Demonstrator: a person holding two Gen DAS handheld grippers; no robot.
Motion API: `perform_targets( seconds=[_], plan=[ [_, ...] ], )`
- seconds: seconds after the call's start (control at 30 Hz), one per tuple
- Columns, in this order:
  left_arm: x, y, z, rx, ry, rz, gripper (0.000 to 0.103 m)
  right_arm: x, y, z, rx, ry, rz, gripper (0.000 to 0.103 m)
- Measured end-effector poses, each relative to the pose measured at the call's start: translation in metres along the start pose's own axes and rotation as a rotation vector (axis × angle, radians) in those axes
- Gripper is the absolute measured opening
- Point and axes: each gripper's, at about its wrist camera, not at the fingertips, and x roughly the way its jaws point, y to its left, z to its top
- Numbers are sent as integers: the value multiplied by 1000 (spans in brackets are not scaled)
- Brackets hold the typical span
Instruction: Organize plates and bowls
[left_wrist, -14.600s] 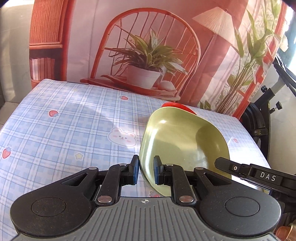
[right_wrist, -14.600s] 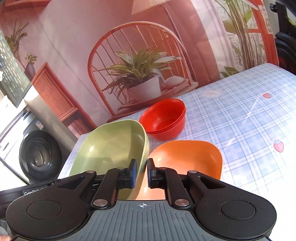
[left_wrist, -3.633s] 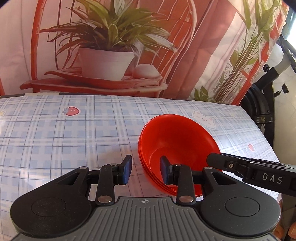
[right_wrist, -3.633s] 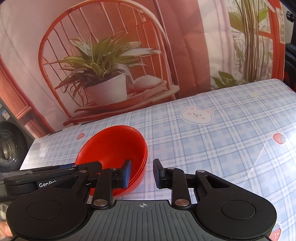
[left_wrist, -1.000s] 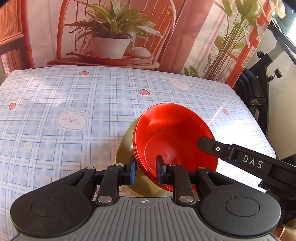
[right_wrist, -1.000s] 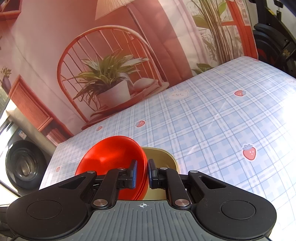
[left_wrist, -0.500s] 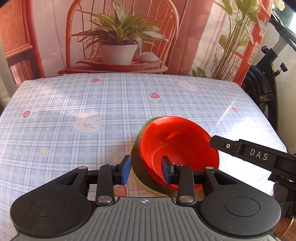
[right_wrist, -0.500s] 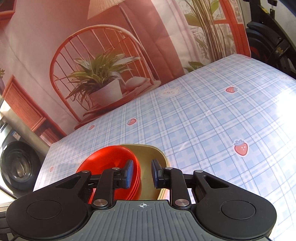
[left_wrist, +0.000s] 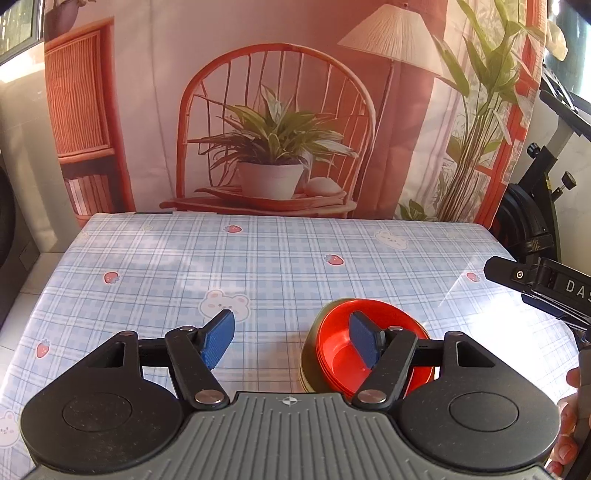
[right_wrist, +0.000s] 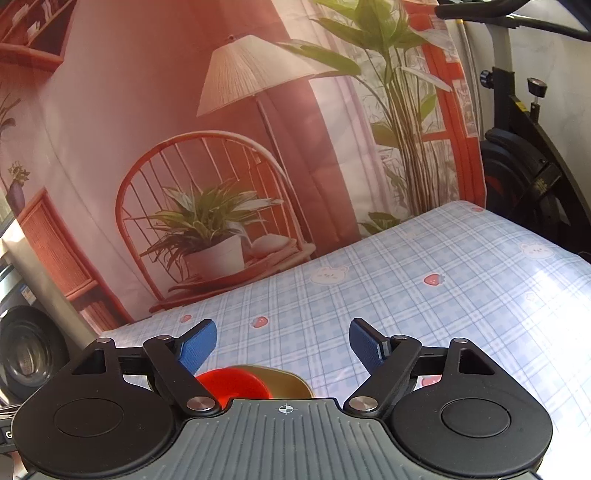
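A stack of red bowls (left_wrist: 334, 350) sits nested in an olive-green dish (left_wrist: 307, 356) on the blue checked tablecloth (left_wrist: 258, 266), near its front right. My left gripper (left_wrist: 291, 339) hovers above and short of the stack, jaws opening wide. Its right finger (left_wrist: 364, 341) overlaps the bowls in the picture, and neither pad presses on anything. My right gripper (right_wrist: 282, 345) is raised too, jaws opening, with only cloth between them. Under it, the red bowls (right_wrist: 232, 382) and the green dish (right_wrist: 286, 378) peek out, mostly hidden by the gripper body.
The right gripper's black body (left_wrist: 546, 286) and a hand (left_wrist: 567, 424) show at the right edge of the left wrist view. An exercise bike (right_wrist: 524, 166) stands past the table's right side. A printed backdrop (left_wrist: 273, 110) hangs behind it, and a washing machine (right_wrist: 26, 354) is at the left.
Both grippers let go of the red bowls' rim, opened wide and rose back from them. The red bowls now rest inside the green dish.
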Motion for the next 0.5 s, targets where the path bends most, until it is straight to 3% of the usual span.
perform_targets(
  seconds=[0.03, 0.2, 0.23, 0.37, 0.5],
  plan=[
    [-6, 0, 0, 2, -18, 10, 78, -5, 1, 2, -3, -13, 5, 97],
    [-37, 0, 3, 34, -89, 73, 83, -27, 14, 13, -51, -40, 11, 98],
    [-46, 0, 4, 44, -107, 93, 83, -32, 18, 14, -66, -56, 8, 103],
    [-81, 0, 6, 44, -200, 172, 83, -53, 33, 19, -110, -75, 37, 103],
    [-110, 2, 9, 31, -249, 191, 84, -77, 49, 24, -140, -107, 53, 103]
  ],
)
